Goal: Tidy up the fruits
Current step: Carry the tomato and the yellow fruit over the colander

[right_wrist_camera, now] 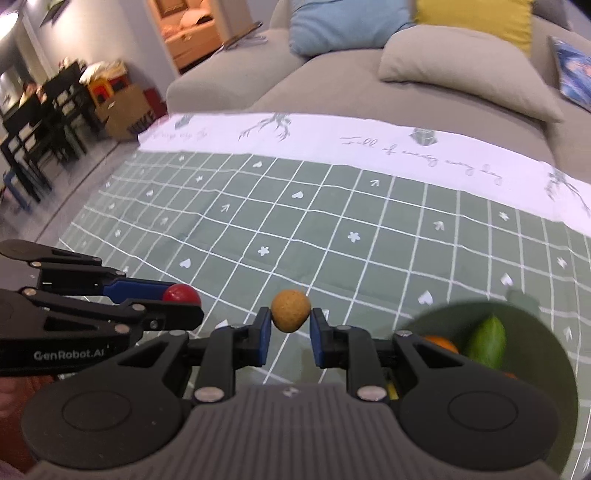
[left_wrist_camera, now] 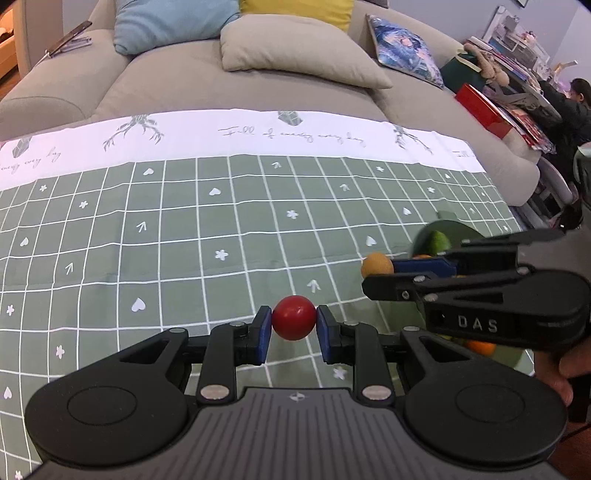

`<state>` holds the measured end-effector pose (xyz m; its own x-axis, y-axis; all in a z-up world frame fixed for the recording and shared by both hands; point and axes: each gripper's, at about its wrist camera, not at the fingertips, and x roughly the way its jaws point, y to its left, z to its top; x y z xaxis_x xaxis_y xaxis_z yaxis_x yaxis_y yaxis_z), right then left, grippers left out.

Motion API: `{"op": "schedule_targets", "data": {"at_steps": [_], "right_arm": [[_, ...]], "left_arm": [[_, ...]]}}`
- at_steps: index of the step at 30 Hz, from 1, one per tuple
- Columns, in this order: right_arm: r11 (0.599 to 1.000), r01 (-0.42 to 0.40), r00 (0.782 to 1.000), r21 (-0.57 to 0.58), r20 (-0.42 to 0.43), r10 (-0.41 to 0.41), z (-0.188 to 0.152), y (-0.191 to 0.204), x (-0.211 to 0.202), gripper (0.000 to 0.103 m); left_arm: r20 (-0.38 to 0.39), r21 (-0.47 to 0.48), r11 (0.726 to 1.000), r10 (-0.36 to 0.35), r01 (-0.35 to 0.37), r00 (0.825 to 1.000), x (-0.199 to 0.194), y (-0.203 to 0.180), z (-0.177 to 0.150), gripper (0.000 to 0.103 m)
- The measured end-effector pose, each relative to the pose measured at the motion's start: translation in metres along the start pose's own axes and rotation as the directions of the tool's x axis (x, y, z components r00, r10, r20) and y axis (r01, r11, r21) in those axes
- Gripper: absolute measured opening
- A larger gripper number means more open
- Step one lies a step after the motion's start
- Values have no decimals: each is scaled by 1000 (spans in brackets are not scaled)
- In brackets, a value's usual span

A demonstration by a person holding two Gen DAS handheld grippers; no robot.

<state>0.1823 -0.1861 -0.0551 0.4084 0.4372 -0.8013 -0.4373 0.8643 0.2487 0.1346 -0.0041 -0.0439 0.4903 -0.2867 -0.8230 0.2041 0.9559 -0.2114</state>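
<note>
- Left gripper (left_wrist_camera: 294, 323): clenched on a red ball-shaped fruit (left_wrist_camera: 294, 317), one blue pad pressed to each side, fruit lifted clear of the cloth.
- Right gripper (right_wrist_camera: 290, 324): clenched on a small tan, rough-skinned fruit (right_wrist_camera: 290, 311), likewise pinched between blue pads and held above the cloth.
- Side by side in the air, right gripper just beside the left; each visible in the other's view, still with its fruit at the tips.
- Just past and below the right gripper: a dark green bowl (right_wrist_camera: 546, 325), holding a green fruit (right_wrist_camera: 487, 341) and an orange fruit (right_wrist_camera: 441, 343); other contents hidden behind the gripper.
- Underneath all: a green tablecloth (left_wrist_camera: 184, 240) with a white grid, small hearts, arrows and flowers, and a white border with script along the far edge.
- Beyond the cloth: a beige sofa (left_wrist_camera: 177, 74) with a blue cushion (left_wrist_camera: 166, 22), a yellow one, a beige one and a printed one.
- Far right in the left view: cluttered shelves and a seated person.
</note>
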Motion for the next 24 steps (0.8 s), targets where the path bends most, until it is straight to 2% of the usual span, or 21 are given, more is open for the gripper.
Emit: {"op": "schedule_targets", "data": {"at_steps": [6,14,18,24], "right_arm": [[999,16,998,39,53,-18,-32,-2,-36,18],[996,77,994,40,73,-80,-74,-18,-75,18],[992,118,990,51,75,-122,-91,-33,-89,18],[984,160,984,81,68,-165,-103,-61,-100,18]], "left_arm": [[-7,-25,999,-23,23,1000,-12,-21,-9,29],[-24,-44,997,-69,68,997,-11,-62,-14,29],[-39,-42,994,-105,103,994,-3,-85,-10,29],[-107,-41,984,-174,171,979,20,-115,-1,29]]}}
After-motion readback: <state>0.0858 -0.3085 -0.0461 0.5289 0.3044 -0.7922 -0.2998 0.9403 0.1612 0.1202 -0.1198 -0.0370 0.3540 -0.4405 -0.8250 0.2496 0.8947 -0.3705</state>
